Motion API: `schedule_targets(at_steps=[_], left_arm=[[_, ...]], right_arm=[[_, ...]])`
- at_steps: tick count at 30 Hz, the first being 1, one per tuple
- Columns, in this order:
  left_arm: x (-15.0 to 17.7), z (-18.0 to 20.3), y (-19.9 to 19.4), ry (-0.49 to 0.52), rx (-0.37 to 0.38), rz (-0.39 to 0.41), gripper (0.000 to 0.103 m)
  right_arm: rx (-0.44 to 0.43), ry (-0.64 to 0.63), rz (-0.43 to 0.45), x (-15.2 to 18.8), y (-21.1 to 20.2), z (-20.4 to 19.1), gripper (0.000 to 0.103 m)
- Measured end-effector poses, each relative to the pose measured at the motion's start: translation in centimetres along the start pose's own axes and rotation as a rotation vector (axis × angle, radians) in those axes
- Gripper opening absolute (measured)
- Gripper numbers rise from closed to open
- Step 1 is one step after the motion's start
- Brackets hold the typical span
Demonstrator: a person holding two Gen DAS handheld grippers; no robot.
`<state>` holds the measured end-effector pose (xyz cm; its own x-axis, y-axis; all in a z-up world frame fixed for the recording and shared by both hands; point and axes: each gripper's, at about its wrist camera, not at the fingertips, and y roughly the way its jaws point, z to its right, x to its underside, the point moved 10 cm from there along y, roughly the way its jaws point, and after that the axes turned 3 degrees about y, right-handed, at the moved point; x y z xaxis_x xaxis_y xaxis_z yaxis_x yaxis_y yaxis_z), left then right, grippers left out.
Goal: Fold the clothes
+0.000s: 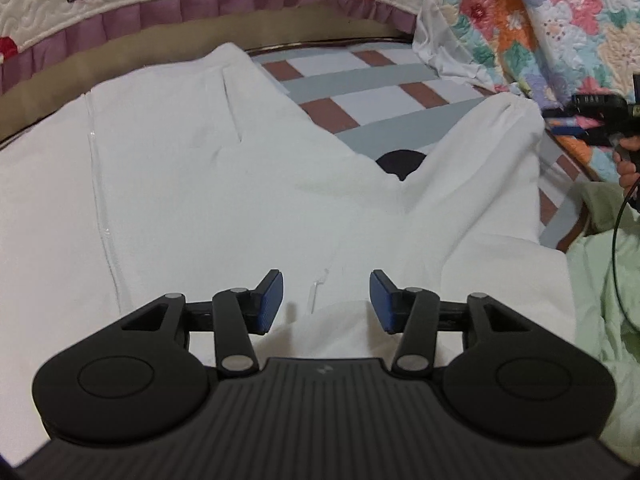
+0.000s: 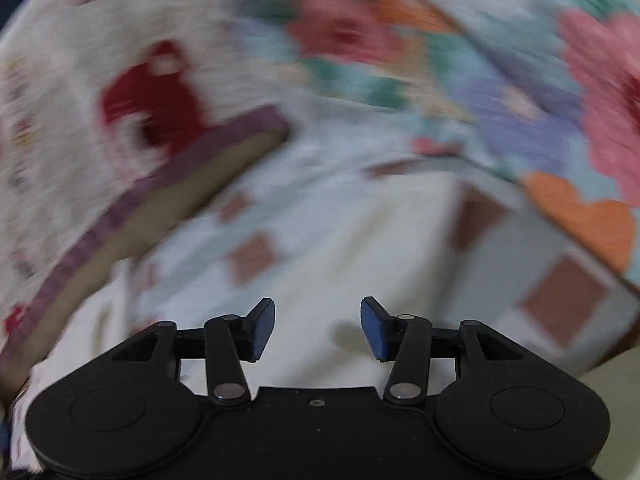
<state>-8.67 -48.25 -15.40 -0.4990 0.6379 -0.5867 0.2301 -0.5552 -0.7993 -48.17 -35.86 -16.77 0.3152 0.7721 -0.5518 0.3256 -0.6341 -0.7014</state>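
Hovering over a white garment (image 1: 200, 184) spread on the checked bed sheet (image 1: 360, 80), the left gripper (image 1: 326, 300) has its fingers parted and empty. The right gripper (image 2: 318, 328), in a blurred view, also stands open, holding nothing

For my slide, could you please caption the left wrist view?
Left gripper, fingers apart and empty, above a white garment spread on a checked sheet.

White garment (image 1: 200, 184), checked sheet (image 1: 360, 84), floral quilt (image 1: 540, 20).
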Motion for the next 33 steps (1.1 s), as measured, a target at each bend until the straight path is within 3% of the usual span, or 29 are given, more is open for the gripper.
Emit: schedule_targets(at_steps=[2,5,9,11,12,13,14,19,23,27,33], left_arm=[[0.2,-0.5,0.0,-0.012,-0.013,-0.007,0.047],[0.8,-1.7,-0.5,-0.033,-0.038,-0.023,0.044],[1.8,-3.5,-1.8,-0.043,-0.075,-0.04,0.044],[2.1,-4.4,-2.4,-0.059,-0.096,-0.036,0.044],[2.3,-4.8,-2.7,-0.068,-0.106,-0.033,0.044],[2.5,-5.3,-3.0,-0.077,-0.115,-0.03,0.044],[2.6,-5.7,-3.3,-0.096,-0.121,-0.022,0.044],[2.0,-7.4,-4.3,-0.249,-0.108,0.051,0.044],[0.5,-6.9,-4.7,-0.335,-0.053,0.111,0.044],[-0.2,-6.5,-6.5,-0.386,0.009,0.153,0.044],[0.9,-7.4,-10.1,-0.554,0.177,0.172,0.044]], right_arm=[[0.074,0.015,-0.017,-0.5,1.6,3.0,0.054],[0.061,0.092,-0.01,-0.6,3.5,5.3,0.057],[0.065,0.091,0.045,-1.3,6.0,5.5,0.065],[0.061,0.052,0.089,-1.9,7.0,4.8,0.063],[0.039,0.035,0.093,-1.9,7.2,3.9,0.032],[0.016,0.018,0.096,-2.0,7.3,2.9,0.013],[-0.007,0.001,0.101,-2.1,7.5,2.0,0.012],[-0.221,-0.121,0.147,-1.7,4.7,-7.9,0.012],[-0.431,-0.222,0.101,1.1,2.1,-17.3,0.012],[-0.631,-0.376,-0.014,8.2,-1.1,-27.0,0.012],[-0.788,-0.59,-0.123,19.1,-4.1,-35.7,0.012]])
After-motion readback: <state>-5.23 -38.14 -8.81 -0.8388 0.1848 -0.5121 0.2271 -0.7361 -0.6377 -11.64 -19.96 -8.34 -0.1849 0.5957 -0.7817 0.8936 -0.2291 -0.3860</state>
